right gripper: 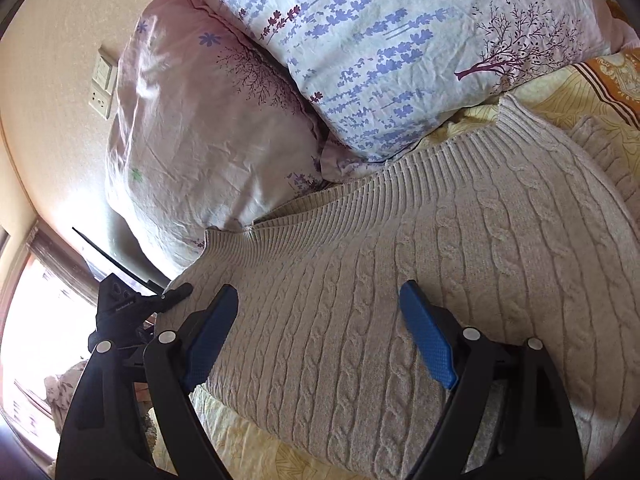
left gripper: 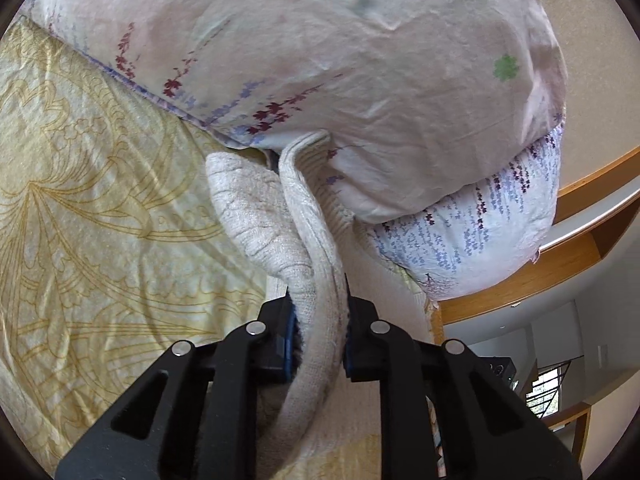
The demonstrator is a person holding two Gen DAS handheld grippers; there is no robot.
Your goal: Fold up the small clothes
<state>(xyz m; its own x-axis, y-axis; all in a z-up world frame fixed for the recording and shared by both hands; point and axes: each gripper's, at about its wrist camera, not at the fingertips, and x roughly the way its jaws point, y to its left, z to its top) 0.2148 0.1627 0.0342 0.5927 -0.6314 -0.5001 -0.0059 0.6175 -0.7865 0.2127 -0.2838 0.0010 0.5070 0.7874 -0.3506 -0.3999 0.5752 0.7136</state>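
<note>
Cream cable-knit sweater [right gripper: 420,264] spread flat on yellow patterned bedspread [left gripper: 92,208], ribbed hem just beside two floral pillows [right gripper: 360,60]. Folded edge of sweater pinched between blue pads of left gripper [left gripper: 320,340], lifted off bedspread in a curved ridge. Right gripper [right gripper: 320,332] poised over knit body, jaws spread wide, nothing between pads. Gloved hand [right gripper: 132,312] visible at sweater's left edge. Wall switch plate [right gripper: 102,84] behind pink pillow.

Each camera sits behind its tool, angled down, close over the bed [left gripper: 100,200]. Left view faces the pillows [left gripper: 320,60] and a raised sweater [left gripper: 316,280] edge; right view overlooks the same sweater and pillows.
</note>
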